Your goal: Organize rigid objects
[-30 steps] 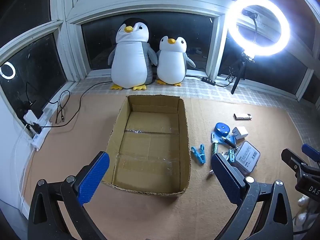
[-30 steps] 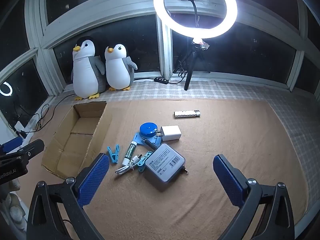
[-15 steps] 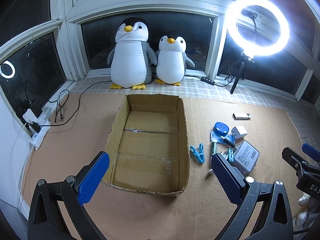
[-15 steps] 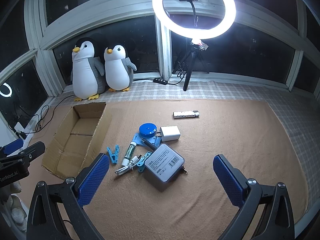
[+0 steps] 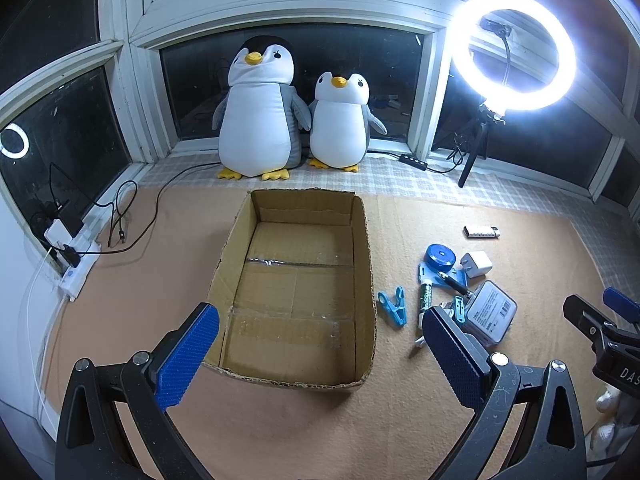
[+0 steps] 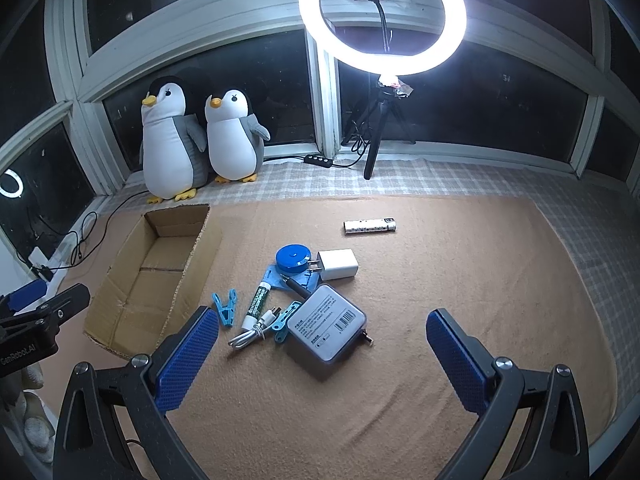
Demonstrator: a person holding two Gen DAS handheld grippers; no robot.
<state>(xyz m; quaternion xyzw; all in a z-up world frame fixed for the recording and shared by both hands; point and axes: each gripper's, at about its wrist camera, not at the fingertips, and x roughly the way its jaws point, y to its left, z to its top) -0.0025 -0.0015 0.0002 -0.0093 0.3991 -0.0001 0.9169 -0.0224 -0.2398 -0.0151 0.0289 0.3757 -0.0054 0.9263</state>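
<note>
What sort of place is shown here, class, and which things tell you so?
Probably a bay-window nook at home, set up for filming: dark windows wrap around a carpeted ledge, two penguin plush toys sit by the glass, and a ring light stands on a tripod.

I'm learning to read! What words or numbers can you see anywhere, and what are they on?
"GenRobot.AI": on the left gripper, seen from the right camera.
"DAS", cut off at the edge: on the right gripper, seen from the left camera.
Power bank: label and barcode, too small to read.
Green tube: lettering blurred.
</note>
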